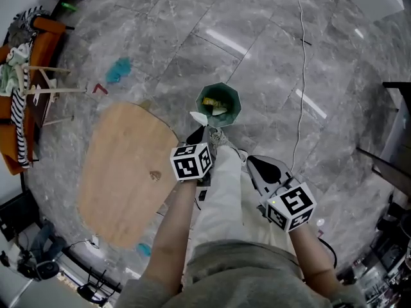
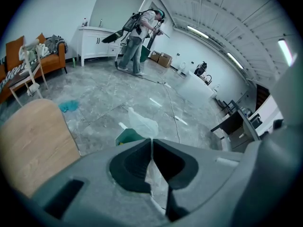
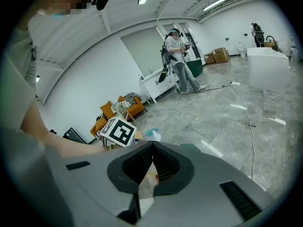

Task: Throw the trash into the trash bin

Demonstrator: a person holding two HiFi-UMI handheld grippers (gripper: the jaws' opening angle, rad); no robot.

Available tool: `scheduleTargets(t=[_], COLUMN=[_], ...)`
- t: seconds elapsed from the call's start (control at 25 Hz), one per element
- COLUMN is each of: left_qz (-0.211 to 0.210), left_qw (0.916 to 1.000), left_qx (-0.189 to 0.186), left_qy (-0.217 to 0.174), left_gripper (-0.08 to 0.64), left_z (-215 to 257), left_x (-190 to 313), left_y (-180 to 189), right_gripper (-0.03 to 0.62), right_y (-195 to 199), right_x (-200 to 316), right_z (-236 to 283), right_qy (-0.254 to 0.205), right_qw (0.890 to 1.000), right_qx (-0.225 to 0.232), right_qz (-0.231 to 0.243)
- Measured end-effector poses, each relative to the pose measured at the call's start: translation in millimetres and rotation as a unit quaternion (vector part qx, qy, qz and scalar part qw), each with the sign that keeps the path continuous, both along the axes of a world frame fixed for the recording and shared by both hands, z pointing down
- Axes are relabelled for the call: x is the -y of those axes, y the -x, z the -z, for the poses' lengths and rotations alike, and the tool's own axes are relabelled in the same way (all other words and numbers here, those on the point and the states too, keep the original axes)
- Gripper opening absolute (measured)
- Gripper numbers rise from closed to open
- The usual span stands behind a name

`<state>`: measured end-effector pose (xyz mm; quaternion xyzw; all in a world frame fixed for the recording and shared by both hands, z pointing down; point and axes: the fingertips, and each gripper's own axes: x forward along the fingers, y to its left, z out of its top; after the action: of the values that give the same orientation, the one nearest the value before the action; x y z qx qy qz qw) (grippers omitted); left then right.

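Scrap point(image 2: 142, 124) pinched in left hand-held gripper point(image 2: 151, 139); right hand-held gripper point(image 3: 152, 144) closed; bin point(image 1: 236, 96) interior: head view only.

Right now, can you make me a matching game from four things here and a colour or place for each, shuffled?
1 trash bin
2 clear plastic scrap
3 table
4 crumpled litter

A teal, on the floor
B pinched in the left tongs
C green, trash inside
D wooden, oval

Pairs: 1-C, 2-B, 3-D, 4-A
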<state>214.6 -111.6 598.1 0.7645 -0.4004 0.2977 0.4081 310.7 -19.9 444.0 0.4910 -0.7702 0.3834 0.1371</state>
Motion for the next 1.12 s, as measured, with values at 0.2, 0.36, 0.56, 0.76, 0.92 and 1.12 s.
scheduleTargets(t=[0.2, 0.36, 0.56, 0.76, 0.92, 1.12], left_qz=[-0.013, -0.021, -0.027, -0.026, -0.027, -0.029], left_qw=[0.9999, 0.9997, 0.9995, 0.9995, 0.9994, 0.9992], left_qx=[0.001, -0.002, 0.0, -0.003, -0.004, -0.003], left_qy=[0.01, 0.014, 0.018, 0.019, 0.023, 0.028], left_gripper=[0.023, 0.023, 0.023, 0.023, 0.023, 0.023], left_z=[-29, -54, -83, -103, -121, -143], left_x=[3, 12, 21, 31, 36, 39], left_y=[-10, -17, -24, -27, -32, -37], right_gripper=[0.009, 0.008, 0.008, 0.008, 0.008, 0.008], right_y=[-1, -2, -6, -7, -11, -14], right_x=[3, 11, 11, 12, 15, 19], right_z=[-18, -31, -56, -72, -83, -99], right_qy=[0.011, 0.012, 0.027, 0.034, 0.039, 0.046], right_qw=[1.0, 1.0, 0.999, 0.999, 0.998, 0.998], right_qx=[0.006, 0.011, 0.017, 0.014, 0.016, 0.019], right_qz=[-0.005, -0.015, -0.031, -0.036, -0.042, -0.044])
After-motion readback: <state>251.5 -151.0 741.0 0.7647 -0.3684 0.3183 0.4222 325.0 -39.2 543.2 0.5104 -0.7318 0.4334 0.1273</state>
